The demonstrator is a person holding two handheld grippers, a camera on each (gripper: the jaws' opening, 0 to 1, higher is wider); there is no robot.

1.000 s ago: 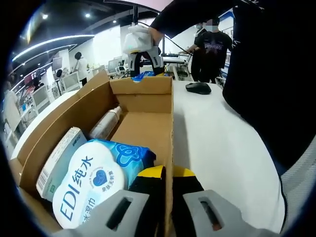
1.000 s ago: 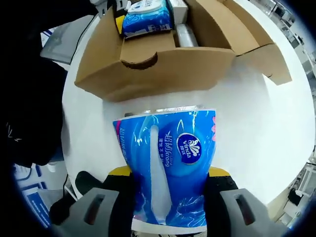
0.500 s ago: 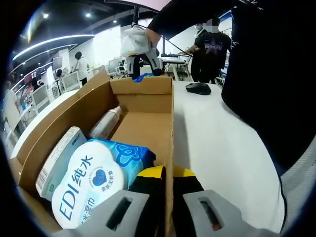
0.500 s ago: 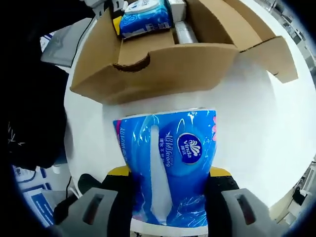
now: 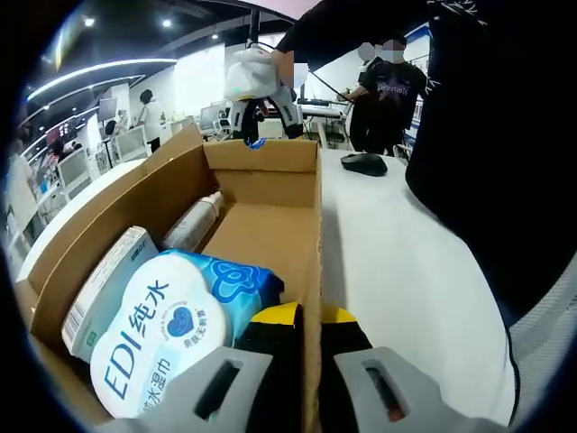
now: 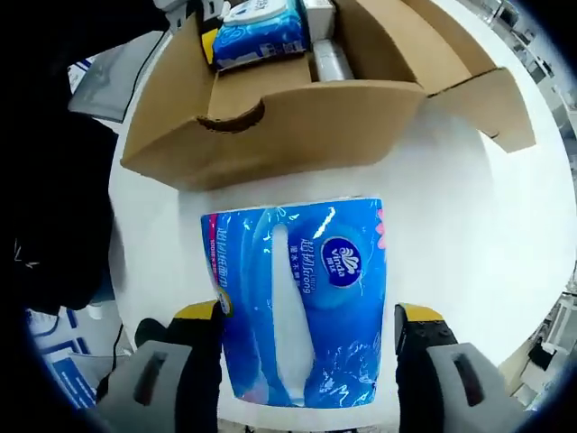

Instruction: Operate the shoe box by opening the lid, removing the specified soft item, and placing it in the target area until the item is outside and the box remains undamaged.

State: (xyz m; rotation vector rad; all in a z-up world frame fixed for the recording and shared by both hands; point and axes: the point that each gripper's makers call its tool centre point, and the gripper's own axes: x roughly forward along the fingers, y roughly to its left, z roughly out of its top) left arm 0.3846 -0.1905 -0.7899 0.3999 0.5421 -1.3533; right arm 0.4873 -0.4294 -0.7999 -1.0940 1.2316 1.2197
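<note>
The left gripper has its jaws closed together, nearly touching. The right gripper has its jaws spread wide apart, pointing downward from above.

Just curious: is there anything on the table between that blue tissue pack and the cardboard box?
No, in the right gripper view only bare white table lies between the tissue pack and the box.

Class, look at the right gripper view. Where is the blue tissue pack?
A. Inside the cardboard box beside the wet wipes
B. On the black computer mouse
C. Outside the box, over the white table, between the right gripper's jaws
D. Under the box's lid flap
C: the blue tissue pack sits between the right gripper jaws, outside the cardboard box, over the white table.
</note>
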